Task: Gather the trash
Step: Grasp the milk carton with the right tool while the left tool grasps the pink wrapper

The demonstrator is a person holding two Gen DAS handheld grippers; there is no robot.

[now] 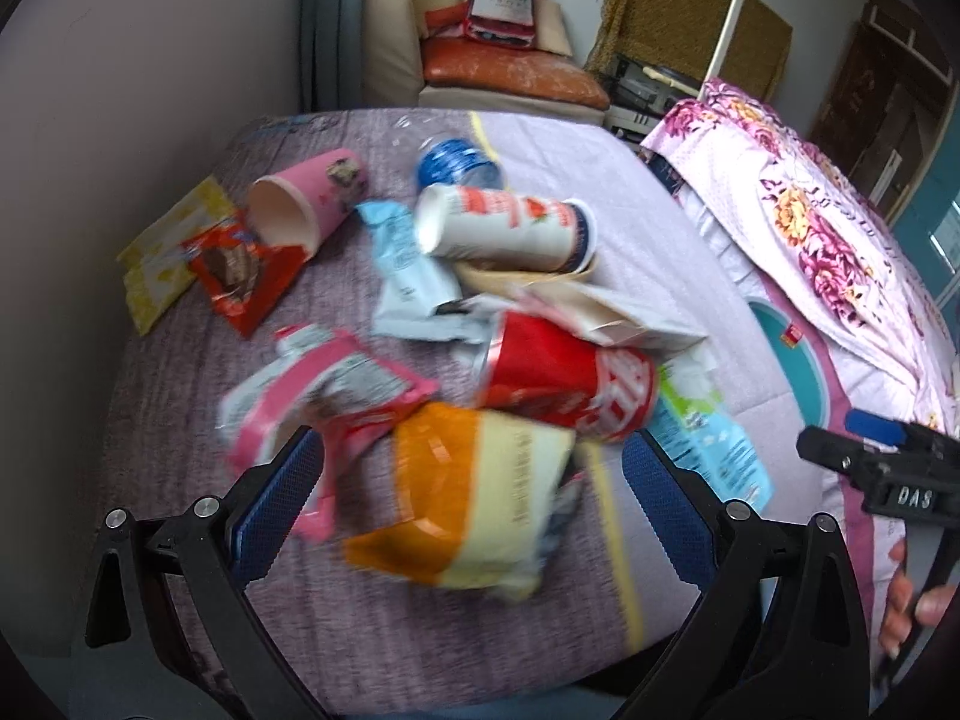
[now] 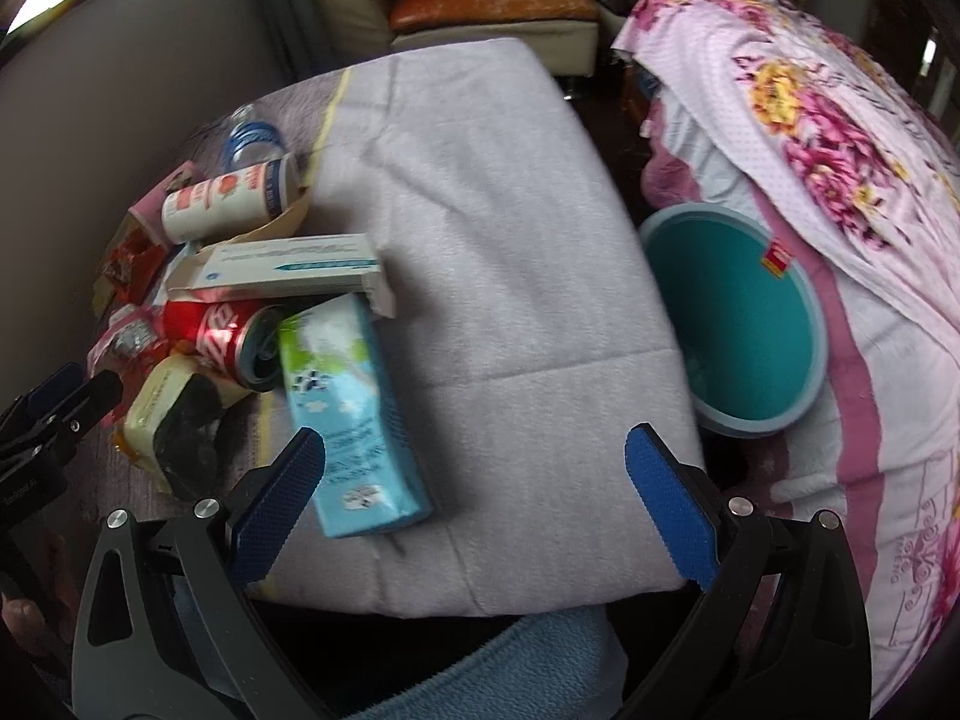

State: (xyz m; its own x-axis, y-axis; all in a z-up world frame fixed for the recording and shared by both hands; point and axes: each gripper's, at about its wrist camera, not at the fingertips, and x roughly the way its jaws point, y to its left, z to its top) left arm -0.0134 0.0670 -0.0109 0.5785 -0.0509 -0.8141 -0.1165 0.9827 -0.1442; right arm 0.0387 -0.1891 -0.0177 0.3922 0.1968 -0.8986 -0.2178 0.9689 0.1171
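Observation:
Trash lies on a purple-grey cloth-covered table (image 1: 180, 396). My left gripper (image 1: 474, 456) is open above an orange-and-cream wrapper (image 1: 474, 492), which lies between its blue pads. Beyond it lie a red soda can (image 1: 564, 384), a pink wrapper (image 1: 324, 384), a white can (image 1: 504, 228), a pink paper cup (image 1: 306, 204) and a blue bottle (image 1: 456, 162). My right gripper (image 2: 474, 468) is open and empty over the cloth, beside a light blue milk carton (image 2: 348, 420). A white box (image 2: 282, 270) and the red can (image 2: 222, 336) lie past the carton. A teal bin (image 2: 738, 324) stands to the right.
A red wrapper (image 1: 246, 276) and a yellow packet (image 1: 162, 252) lie at the table's left. A floral bedspread (image 2: 840, 150) covers the bed on the right. A sofa with cushions (image 1: 510, 72) stands behind. The wall (image 1: 120, 60) is on the left.

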